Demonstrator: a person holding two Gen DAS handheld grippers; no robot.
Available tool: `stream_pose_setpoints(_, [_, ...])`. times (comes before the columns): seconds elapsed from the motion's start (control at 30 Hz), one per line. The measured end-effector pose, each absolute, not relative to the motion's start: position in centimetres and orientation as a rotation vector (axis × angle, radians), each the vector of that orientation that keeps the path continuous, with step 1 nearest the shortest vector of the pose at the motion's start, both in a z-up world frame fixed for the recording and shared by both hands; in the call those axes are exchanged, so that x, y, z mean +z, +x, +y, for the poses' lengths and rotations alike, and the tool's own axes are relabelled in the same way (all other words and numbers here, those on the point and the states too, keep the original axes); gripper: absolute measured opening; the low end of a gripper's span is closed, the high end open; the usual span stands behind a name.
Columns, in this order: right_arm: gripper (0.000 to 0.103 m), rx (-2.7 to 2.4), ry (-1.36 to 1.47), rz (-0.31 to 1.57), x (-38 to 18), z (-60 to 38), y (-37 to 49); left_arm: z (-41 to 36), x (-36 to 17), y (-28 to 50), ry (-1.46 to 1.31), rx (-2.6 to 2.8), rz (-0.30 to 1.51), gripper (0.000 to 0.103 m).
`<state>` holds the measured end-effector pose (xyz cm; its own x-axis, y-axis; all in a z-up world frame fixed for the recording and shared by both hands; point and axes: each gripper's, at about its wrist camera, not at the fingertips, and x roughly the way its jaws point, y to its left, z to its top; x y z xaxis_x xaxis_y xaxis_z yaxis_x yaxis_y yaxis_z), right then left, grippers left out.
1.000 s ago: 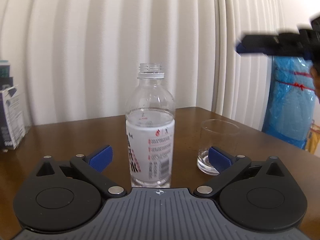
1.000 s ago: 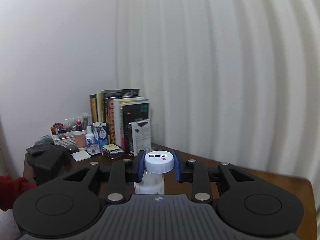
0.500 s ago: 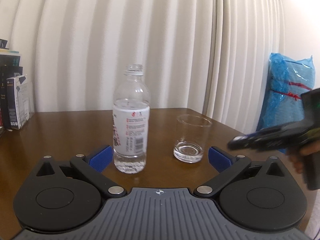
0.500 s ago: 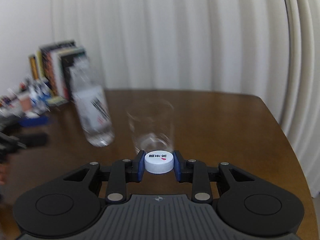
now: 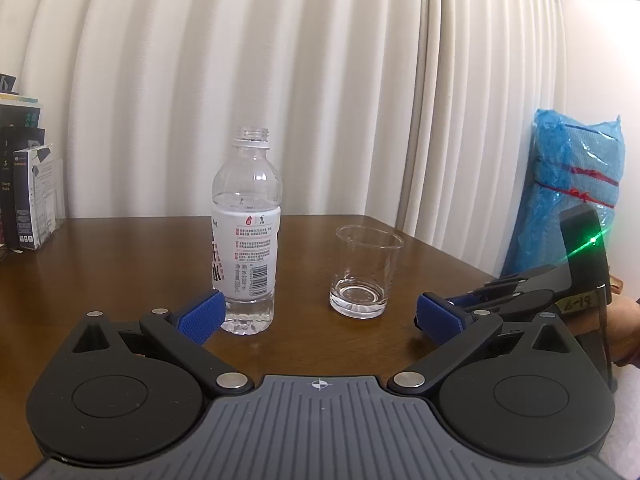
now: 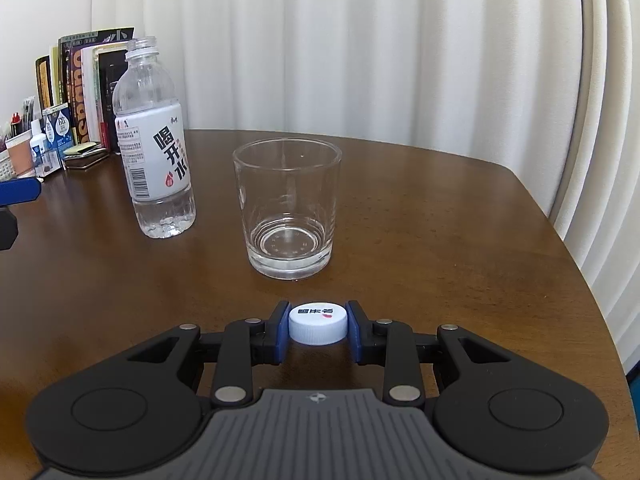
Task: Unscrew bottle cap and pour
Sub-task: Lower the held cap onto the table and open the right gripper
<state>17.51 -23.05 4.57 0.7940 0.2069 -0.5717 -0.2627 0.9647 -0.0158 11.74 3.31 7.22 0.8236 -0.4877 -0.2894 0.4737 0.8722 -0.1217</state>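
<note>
We count one bottle [image 5: 246, 240], one glass [image 6: 288, 208], one cap [image 6: 318, 323]. Our right gripper [image 6: 318, 330] clamps the cap low over the table [image 6: 440, 220]; our left gripper [image 5: 318, 316] gapes, the uncapped bottle standing just beyond its left finger.

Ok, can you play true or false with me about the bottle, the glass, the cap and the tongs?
1. The bottle has its cap on. False: its neck is open, and the white cap is off it.
2. The right tongs are shut on the cap. True.
3. The glass is full of water. False: it looks empty.
4. The left tongs are open with nothing held. True: the bottle stands just past one blue finger and the glass stands further off.
5. The bottle is lying on its side. False: it stands upright on the table, beside the glass.
</note>
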Motion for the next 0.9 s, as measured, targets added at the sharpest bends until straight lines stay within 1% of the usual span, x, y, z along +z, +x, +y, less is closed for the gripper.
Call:
stream_pose_setpoints(0.6, [0.032,0.264,-0.109,0.631,4.3,-22.9,17.0,3.2,7.5,11.5,-0.040,-0.519,0.316,0.103])
stream_pose_setpoints(0.67, [0.043,0.263,-0.110,0.632,4.3,-22.9,16.7,3.3,7.5,11.6,-0.041,-0.517,0.316,0.103])
stream_pose_setpoints(0.8, [0.044,0.264,-0.117,0.620,4.4,-22.9,16.1,3.3,7.3,11.6,-0.045,-0.494,0.316,0.103])
stream_pose_setpoints(0.9, [0.049,0.243,-0.115,0.597,4.8,-22.9,15.7,3.4,7.2,11.5,-0.051,-0.465,0.320,0.103])
